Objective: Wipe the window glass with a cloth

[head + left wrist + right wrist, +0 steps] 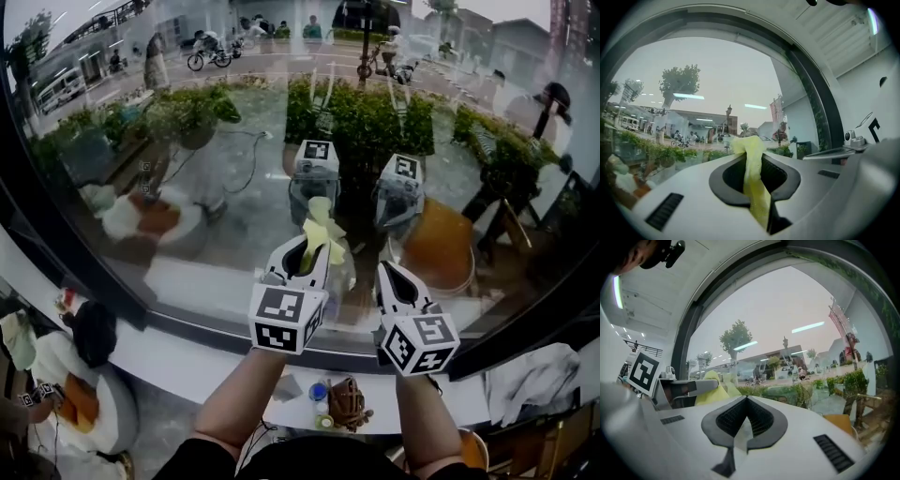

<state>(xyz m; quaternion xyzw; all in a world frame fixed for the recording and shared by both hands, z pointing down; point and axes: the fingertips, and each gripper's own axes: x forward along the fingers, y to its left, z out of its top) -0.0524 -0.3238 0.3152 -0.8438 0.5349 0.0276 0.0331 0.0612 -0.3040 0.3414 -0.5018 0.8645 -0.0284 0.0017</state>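
The window glass [234, 187] fills the head view, and both grippers are held up close to it. My left gripper [302, 255] is shut on a yellow cloth [322, 228], whose bunched end sticks out past the jaw tips toward the pane. In the left gripper view the cloth [752, 178] runs up between the jaws of the gripper [757, 159]. My right gripper [397, 279] is beside it to the right, shut with nothing in it [746, 401]. From the right gripper view the cloth [715, 386] shows at the left. Both grippers are mirrored in the glass.
A dark curved frame [75, 262] and a white sill [178, 352] run under the pane. A grey-white rag [534, 375] lies on the sill at the right. Below are a small table [291, 408] with small items and cushioned chairs [75, 403] at the left.
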